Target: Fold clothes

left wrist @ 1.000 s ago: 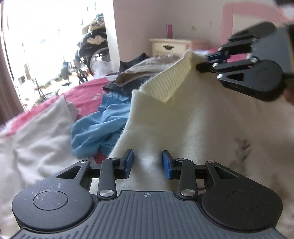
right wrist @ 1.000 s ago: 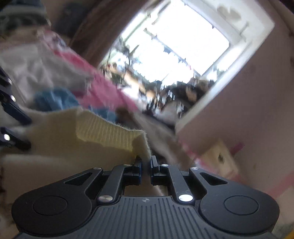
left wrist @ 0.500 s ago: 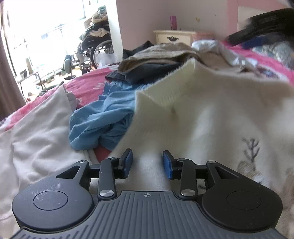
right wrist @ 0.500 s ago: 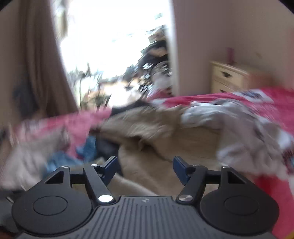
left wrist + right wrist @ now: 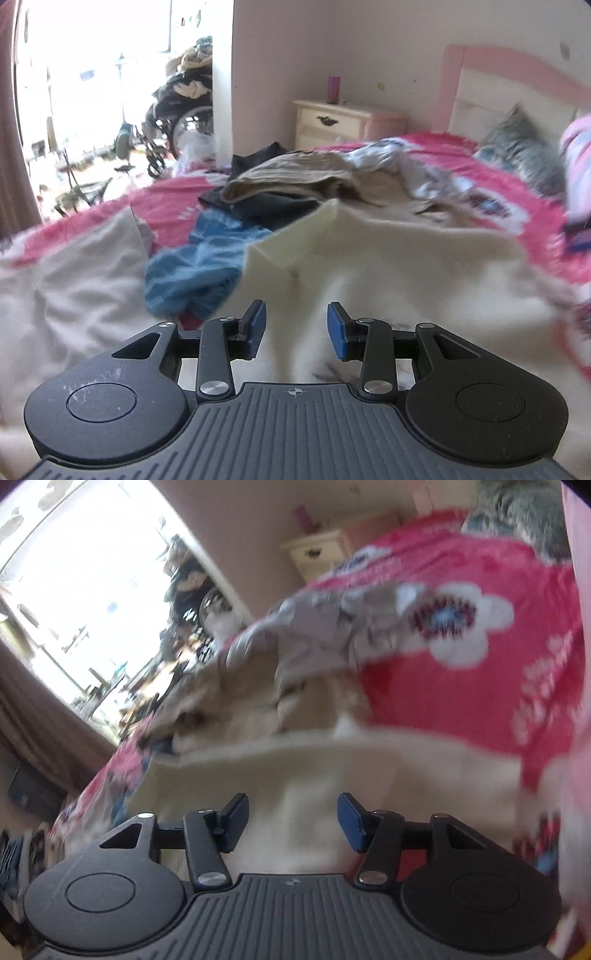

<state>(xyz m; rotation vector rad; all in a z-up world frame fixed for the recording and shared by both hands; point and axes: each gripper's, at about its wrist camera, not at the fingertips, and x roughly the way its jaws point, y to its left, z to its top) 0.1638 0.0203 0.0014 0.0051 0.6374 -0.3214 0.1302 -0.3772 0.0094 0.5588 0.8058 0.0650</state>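
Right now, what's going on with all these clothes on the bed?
A person is folding laundry with a handheld gripper in each hand. A cream sweater lies spread on the pink bedspread, beside a blue garment and a heap of tan and dark clothes. The left gripper hangs open over the sweater, holding nothing. The right gripper is over the sweater's far side, its jaws closing but not yet gripping any cloth.
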